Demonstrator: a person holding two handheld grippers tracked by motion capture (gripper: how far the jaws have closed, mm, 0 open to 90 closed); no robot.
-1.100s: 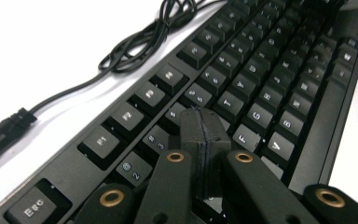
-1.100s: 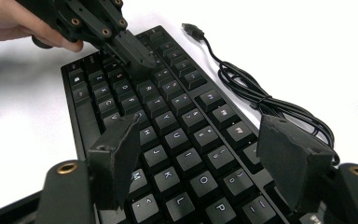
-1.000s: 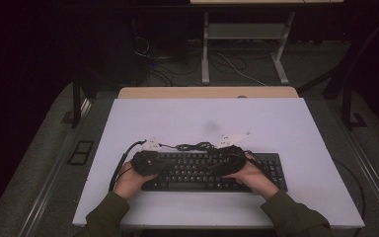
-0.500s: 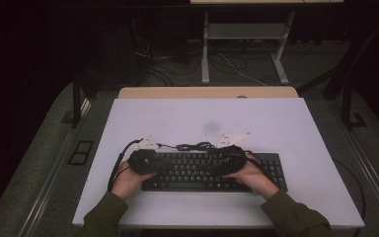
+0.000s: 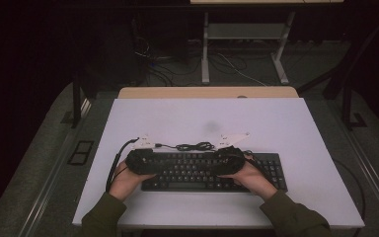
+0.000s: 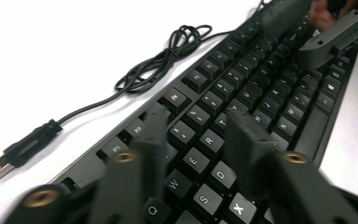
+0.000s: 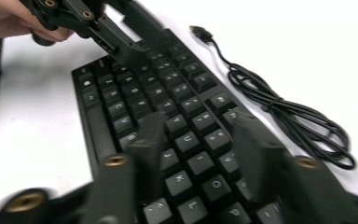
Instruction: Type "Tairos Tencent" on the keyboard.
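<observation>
A black keyboard (image 5: 202, 170) lies across the near half of the white table (image 5: 276, 123). My left gripper (image 5: 164, 165) rests low over its left end and points right. My right gripper (image 5: 211, 166) rests over the middle and points left, facing the other. In the left gripper view the jaws (image 6: 198, 119) stand apart above the letter keys, having just been opening, with nothing between them. The right gripper's jaws (image 7: 198, 123) have just been closing but still stand apart over the keys, gripping nothing. Each view shows the other gripper farther along the keyboard.
The keyboard's black cable (image 5: 195, 146) lies coiled on the table just behind it, and its USB plug (image 6: 18, 151) lies loose on the white surface. A wooden desk edge (image 5: 207, 92) borders the table at the back. Dark floor with cables lies beyond.
</observation>
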